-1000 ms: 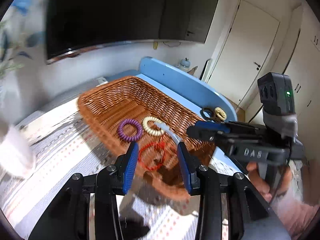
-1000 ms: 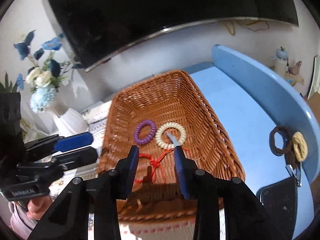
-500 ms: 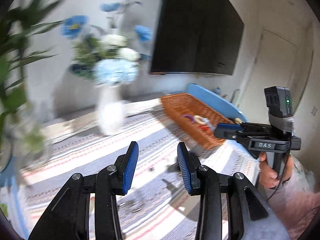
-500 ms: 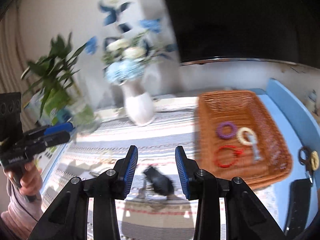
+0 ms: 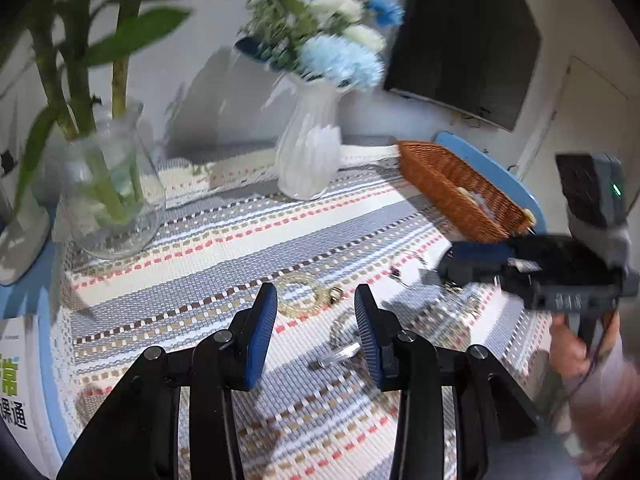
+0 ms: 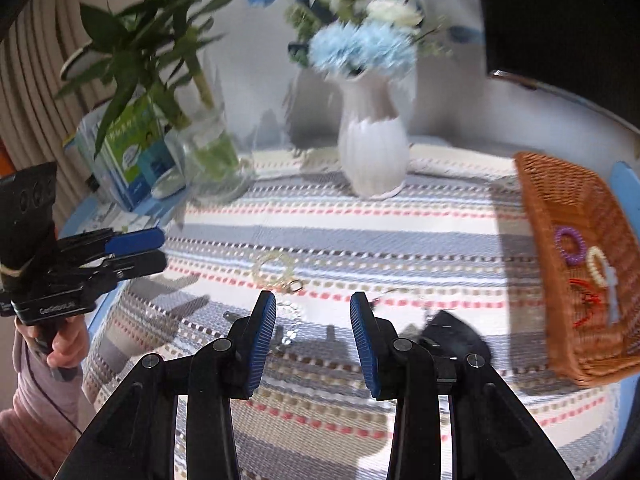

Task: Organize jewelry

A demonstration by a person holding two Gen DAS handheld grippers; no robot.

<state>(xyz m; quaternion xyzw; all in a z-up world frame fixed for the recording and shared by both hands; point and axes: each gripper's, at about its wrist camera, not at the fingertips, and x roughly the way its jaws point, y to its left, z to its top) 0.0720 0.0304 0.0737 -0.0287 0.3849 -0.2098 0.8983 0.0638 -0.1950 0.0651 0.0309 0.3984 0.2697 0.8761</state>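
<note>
My left gripper (image 5: 316, 300) is open and empty above the striped cloth. A pale beaded bracelet (image 5: 301, 295) lies just beyond its tips, and a silver chain with a clip (image 5: 339, 334) lies beside the right finger. My right gripper (image 6: 313, 305) is open and empty over small silver pieces (image 6: 290, 322); the beaded bracelet (image 6: 274, 266) lies further off. A black hair clip (image 6: 454, 334) lies to its right. The wicker basket (image 6: 560, 200) holds a purple coil ring (image 6: 570, 245), a cream coil ring (image 6: 596, 266) and a red string bracelet (image 6: 586, 300).
A white vase of blue and white flowers (image 6: 372, 156) stands at the back middle. A glass vase with green stems (image 5: 110, 200) stands at the back left. A book (image 5: 16, 384) lies at the left edge. A dark screen (image 5: 464, 40) hangs behind. A thin hoop (image 5: 408, 264) lies near the basket.
Both grippers swung left from over the basket to the middle of the striped cloth, and now point at the loose jewelry there. Both stayed open and empty.
</note>
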